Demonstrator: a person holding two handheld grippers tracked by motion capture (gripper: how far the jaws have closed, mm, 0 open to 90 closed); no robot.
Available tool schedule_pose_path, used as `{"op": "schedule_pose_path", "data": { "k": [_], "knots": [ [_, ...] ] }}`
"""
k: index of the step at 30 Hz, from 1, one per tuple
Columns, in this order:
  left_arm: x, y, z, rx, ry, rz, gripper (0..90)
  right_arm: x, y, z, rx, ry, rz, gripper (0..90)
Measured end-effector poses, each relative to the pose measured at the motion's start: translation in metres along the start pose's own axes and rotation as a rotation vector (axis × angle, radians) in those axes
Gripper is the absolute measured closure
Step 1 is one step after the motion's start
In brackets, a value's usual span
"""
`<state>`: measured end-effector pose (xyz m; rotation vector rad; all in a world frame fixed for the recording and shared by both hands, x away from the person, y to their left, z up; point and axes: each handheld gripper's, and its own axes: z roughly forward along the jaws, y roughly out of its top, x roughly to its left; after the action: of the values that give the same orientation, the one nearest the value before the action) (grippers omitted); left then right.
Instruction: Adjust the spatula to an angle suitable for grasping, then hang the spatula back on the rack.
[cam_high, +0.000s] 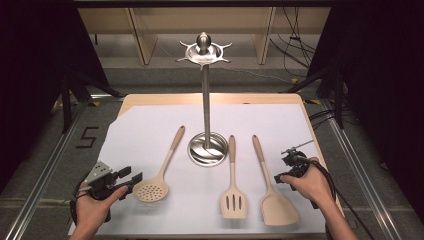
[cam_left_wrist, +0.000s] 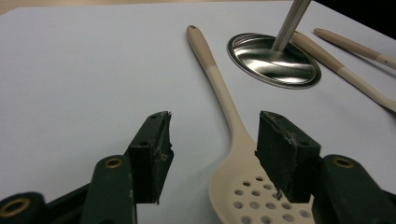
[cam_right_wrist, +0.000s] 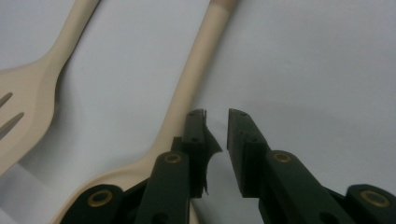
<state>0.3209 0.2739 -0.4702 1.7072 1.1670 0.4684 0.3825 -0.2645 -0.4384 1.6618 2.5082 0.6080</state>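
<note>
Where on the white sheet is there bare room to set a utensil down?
Bare: the sheet left of the skimmer, and the far right beyond the solid turner. Crowded: from the stand's base to the slotted turner and solid turner, and near the right gripper.
</note>
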Motion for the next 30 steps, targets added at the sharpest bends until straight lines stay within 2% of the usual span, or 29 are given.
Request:
{"op": "schedule_pose_path", "data": {
  "k": [4, 5, 7, 8, 9, 11, 12, 13, 15, 17, 20, 22, 23, 24, 25, 26, 27, 28, 29, 30],
  "knots": [
    [-0.001, 0.0, 0.002, -0.004, -0.012, -0.004, 43.7, 0.0, 0.0, 0.0, -0.008, 0.003, 0.01, 71.1],
    [-0.001, 0.0, 0.001, 0.0, -0.012, 0.014, 43.7, 0.0, 0.0, 0.0, -0.015, 0.0, 0.012, 70.3],
    [-0.002, 0.0, 0.0, 0.0, -0.011, 0.013, 43.7, 0.001, 0.0, -0.001, -0.02, -0.004, 0.016, 69.3],
    [-0.003, 0.0, -0.001, -0.006, -0.012, 0.012, 43.6, 0.007, 0.003, -0.003, -0.029, -0.012, 0.046, 66.2],
    [-0.003, -0.001, -0.002, -0.004, -0.012, 0.011, 43.6, 0.007, 0.004, -0.003, -0.042, -0.004, 0.028, 65.7],
    [-0.003, -0.002, -0.003, -0.006, -0.012, 0.005, 43.6, 0.012, 0.01, -0.003, -0.044, -0.009, 0.033, 64.7],
    [-0.002, -0.001, -0.004, -0.003, -0.006, 0.02, 43.6, 0.014, 0.014, -0.002, -0.049, -0.01, 0.028, 64.4],
    [-0.003, -0.002, -0.004, -0.007, -0.007, 0.013, 43.6, 0.017, 0.017, -0.002, -0.037, -0.014, 0.046, 63.8],
    [-0.003, -0.003, -0.004, -0.012, -0.012, 0.007, 43.6, 0.019, 0.023, 0.0, -0.032, -0.001, 0.042, 63.2],
    [-0.002, -0.003, -0.005, -0.011, -0.008, 0.002, 43.6, 0.021, 0.03, 0.003, -0.016, -0.023, 0.06, 63.4],
    [-0.001, -0.001, -0.003, -0.006, 0.0, 0.005, 43.6, 0.023, 0.038, 0.007, 0.027, -0.021, 0.076, 64.1],
    [-0.002, 0.0, -0.001, -0.007, -0.005, 0.007, 43.6, 0.024, 0.042, 0.01, 0.042, -0.036, 0.095, 64.8],
    [-0.003, 0.0, 0.0, -0.009, -0.007, 0.003, 43.6, 0.026, 0.044, 0.01, 0.054, -0.02, 0.105, 65.1],
    [-0.003, 0.001, 0.001, -0.008, -0.021, 0.015, 43.6, 0.023, 0.046, 0.011, 0.047, -0.031, 0.073, 65.2],
    [-0.004, 0.001, 0.002, -0.008, -0.025, 0.016, 43.5, 0.025, 0.048, 0.012, 0.081, -0.034, 0.109, 65.4],
    [-0.004, 0.001, 0.002, -0.007, -0.026, 0.017, 43.5, 0.025, 0.05, 0.013, 0.08, -0.048, 0.099, 65.5],
    [-0.004, 0.001, 0.002, -0.004, -0.023, 0.011, 43.5, 0.027, 0.051, 0.014, 0.088, -0.049, 0.125, 65.8],
    [-0.004, 0.001, 0.002, -0.004, -0.023, 0.011, 43.5, 0.027, 0.051, 0.014, 0.088, -0.049, 0.125, 65.8],
    [-0.002, 0.001, 0.001, -0.011, -0.03, 0.021, 43.5, 0.028, 0.055, 0.016, 0.112, -0.052, 0.122, 65.9],
    [-0.003, 0.002, 0.0, -0.012, -0.022, 0.01, 43.5, 0.027, 0.056, 0.018, 0.113, -0.062, 0.1, 65.9]
  ]
}}
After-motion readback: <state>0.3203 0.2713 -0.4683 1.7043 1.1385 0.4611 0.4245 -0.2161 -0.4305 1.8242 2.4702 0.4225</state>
